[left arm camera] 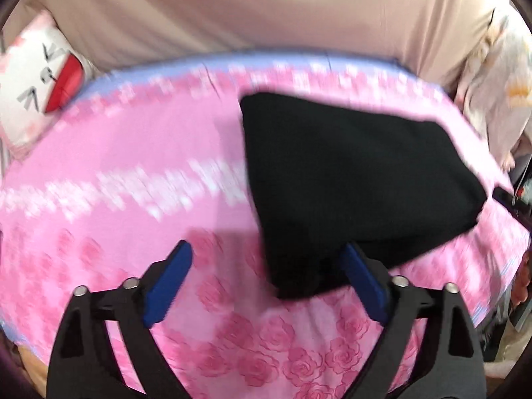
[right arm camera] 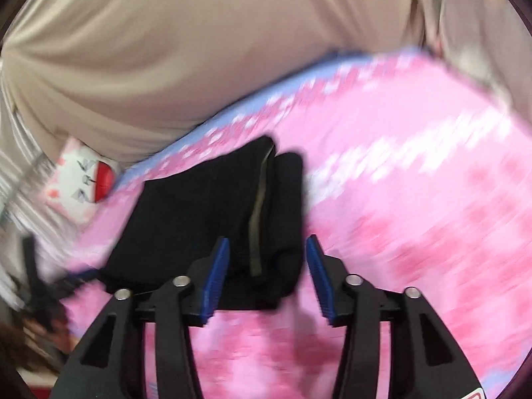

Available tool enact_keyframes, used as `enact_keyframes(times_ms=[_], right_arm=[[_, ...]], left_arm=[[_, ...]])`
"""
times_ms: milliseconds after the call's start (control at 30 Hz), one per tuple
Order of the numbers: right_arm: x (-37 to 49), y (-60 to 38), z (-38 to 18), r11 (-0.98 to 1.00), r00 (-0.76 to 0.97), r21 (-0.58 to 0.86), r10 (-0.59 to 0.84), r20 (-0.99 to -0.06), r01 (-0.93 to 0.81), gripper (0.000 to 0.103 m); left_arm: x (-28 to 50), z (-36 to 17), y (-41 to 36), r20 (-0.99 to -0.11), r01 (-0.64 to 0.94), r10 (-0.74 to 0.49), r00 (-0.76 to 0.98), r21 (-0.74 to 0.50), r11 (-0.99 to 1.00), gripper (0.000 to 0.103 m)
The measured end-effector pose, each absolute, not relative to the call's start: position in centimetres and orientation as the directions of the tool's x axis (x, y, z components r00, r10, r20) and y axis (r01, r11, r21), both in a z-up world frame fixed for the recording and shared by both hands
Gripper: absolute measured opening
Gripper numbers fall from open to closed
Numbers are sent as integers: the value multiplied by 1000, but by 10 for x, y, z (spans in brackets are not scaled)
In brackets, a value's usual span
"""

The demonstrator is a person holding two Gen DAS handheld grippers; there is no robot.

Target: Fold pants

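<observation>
folded black fabric pants [left arm camera: 349,179] on pink rose-print bedsheet [left arm camera: 133,153]; left claw [left arm camera: 266,282] and right claw [right arm camera: 267,274] both apart, gripping nothing; snagging risks unfolding.

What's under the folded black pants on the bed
The black pants lie folded on the pink rose-print sheet, which shows all around them. Whatever is directly beneath the fabric is covered, so I can't see it.

- Your left gripper [left arm camera: 267,262]: black plastic frame with triangular cut-outs, blue ribbed pads, and silver round screw heads at the finger pivots.
- Your right gripper [right arm camera: 267,257]: the same black frame, blue ribbed pads and silver screws; a red-outlined marking shows at its lower right edge.
</observation>
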State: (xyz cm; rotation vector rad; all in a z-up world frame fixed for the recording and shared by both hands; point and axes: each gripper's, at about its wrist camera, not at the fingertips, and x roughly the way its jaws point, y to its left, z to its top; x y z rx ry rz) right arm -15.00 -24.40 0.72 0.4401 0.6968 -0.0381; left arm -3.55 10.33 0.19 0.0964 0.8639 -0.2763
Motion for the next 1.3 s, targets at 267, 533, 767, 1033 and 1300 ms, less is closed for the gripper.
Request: enact_keyframes(times_ms=[267,533,767,1033,1300], right_arm=[[-156,-213,-28,989,677,62,-44,-735,131,55],[-141,-193,-34,975,684,-90,-208,-699,205,53],[-205,-243,-25,867,695,141,-276,-664,479,39],[-180,-252,-19,956,759,212,-17,-651,204,0],[-140,-223,-27,996,691,0,60,-720,-87,5]], left_arm=[[-12,2,75,-742,245,-168,649,-5,969,98],[4,-35,49,-814,233,-94,573,52,971,98],[0,-30,53,-816,243,-112,567,36,969,98],[-19,-3,-16,-770,412,-218,600,63,909,98],[-27,-13,-57,-798,468,-212,564,98,878,98]])
